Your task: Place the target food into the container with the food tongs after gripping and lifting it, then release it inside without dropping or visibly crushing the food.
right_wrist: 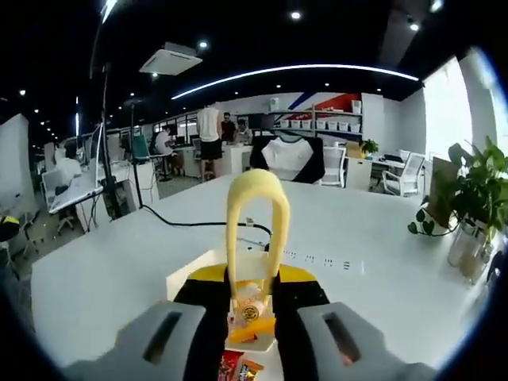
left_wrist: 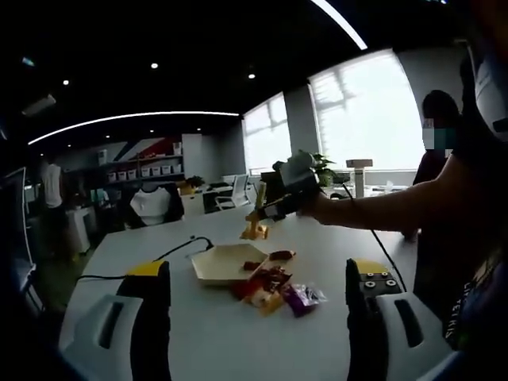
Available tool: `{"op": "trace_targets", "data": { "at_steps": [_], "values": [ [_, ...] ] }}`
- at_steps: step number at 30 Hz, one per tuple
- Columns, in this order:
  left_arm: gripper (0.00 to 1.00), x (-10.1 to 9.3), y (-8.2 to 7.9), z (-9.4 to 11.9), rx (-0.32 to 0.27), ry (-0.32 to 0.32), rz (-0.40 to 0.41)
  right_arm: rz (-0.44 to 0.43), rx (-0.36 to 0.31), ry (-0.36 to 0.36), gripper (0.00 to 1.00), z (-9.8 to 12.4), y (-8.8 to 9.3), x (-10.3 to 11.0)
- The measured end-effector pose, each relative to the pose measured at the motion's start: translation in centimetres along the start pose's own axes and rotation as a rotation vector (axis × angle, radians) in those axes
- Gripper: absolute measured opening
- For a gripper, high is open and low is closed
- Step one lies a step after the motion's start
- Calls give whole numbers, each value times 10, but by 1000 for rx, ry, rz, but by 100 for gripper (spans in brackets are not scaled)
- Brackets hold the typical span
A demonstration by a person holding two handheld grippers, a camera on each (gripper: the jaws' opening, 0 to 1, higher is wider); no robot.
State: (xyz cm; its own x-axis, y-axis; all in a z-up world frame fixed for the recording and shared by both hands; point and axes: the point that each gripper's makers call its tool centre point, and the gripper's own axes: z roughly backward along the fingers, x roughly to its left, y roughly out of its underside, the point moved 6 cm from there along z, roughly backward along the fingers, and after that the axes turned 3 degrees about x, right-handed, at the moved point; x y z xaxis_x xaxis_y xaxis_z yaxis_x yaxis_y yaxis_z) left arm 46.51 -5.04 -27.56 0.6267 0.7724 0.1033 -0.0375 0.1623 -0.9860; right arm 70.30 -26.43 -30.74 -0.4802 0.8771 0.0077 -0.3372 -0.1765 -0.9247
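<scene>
Sitting between right jaws: yellow tongs (right_wrist: 254,222)

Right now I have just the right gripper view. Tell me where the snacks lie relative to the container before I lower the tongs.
Observer: In the left gripper view, the snack pile lies on the table against the container, mostly outside it, on the side nearer the left claw.
Operator: Give me the tongs' position.
Observer: The yellow tongs hang by the container's far rim, across from the pile.
Operator: Report the left claw.
Observer: It is open and holds nothing, low over the table, with the pile ahead between its jaws.
</scene>
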Motion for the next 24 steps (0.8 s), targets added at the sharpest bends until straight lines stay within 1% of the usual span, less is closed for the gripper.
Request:
{"op": "trace_targets", "data": {
  "at_steps": [3, 5, 9, 16, 22, 24],
  "values": [
    [98, 1, 0, 1, 2, -3, -4, 14, 26, -19, 16, -11, 5, 10],
    [100, 2, 0, 2, 2, -13, -11, 27, 53, -37, 16, -19, 12, 17],
    [100, 5, 1, 5, 5, -24, -6, 38, 93, -55, 16, -31, 24, 25],
    [100, 8, 1, 5, 8, -29, -8, 21, 133, -65, 16, -40, 40, 28],
    [100, 9, 3, 5, 10, -32, -2, 1, 151, -64, 16, -47, 53, 26],
    [100, 9, 4, 5, 16, -33, -4, -14, 154, -61, 16, -47, 56, 26]
  ]
}}
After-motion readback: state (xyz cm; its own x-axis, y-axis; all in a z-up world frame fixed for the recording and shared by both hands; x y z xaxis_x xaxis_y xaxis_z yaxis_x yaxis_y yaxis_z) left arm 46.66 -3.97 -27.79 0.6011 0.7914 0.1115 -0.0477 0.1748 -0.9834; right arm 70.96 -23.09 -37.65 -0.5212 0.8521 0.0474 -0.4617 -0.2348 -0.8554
